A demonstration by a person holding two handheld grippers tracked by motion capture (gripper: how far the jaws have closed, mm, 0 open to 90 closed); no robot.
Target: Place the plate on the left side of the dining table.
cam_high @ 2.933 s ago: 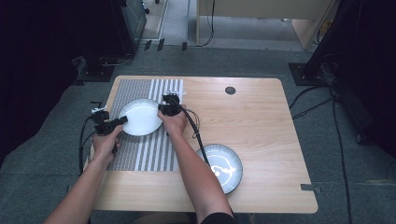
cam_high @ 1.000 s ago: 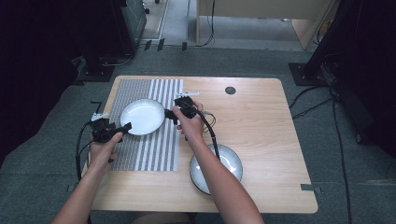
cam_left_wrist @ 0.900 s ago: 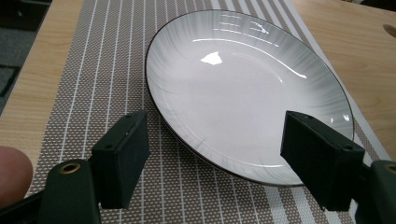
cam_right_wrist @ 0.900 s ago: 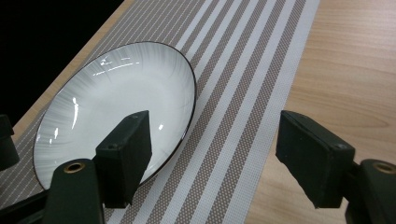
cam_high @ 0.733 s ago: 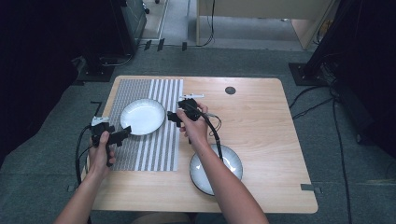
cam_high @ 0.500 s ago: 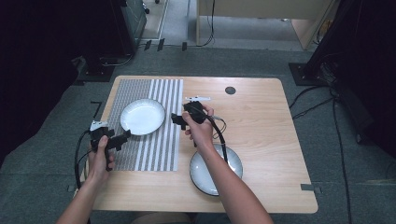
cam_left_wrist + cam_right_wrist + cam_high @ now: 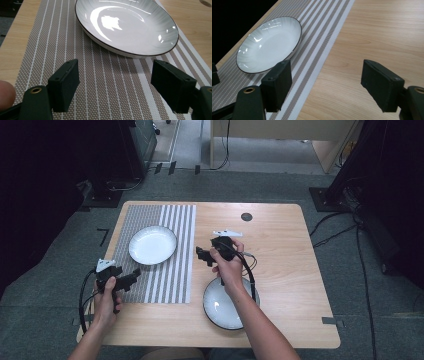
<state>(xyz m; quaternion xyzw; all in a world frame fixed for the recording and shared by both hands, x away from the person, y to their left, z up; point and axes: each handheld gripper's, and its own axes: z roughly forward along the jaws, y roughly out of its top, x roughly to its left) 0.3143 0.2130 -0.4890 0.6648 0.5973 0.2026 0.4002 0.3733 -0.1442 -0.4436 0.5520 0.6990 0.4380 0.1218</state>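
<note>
Seemed best served by keeping clear of the white plate [image 7: 152, 245] lying flat on the striped mat [image 7: 170, 282], left gripper [image 7: 134, 278] low at the mat's near corner, right gripper [image 7: 201, 255] above bare table [image 7: 290, 265], both jaws apart and empty, right forearm crossing the second plate [image 7: 220, 309].

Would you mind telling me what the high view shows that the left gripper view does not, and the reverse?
High view: a second plate on bare wood near the table's front edge, under the right forearm; the right gripper, jaws open; a dark round hole in the tabletop.

Left gripper view: the left gripper's open jaws close up, with nothing between them, and the mat's fine dotted weave.

Both: the white plate lying on the striped mat.
</note>
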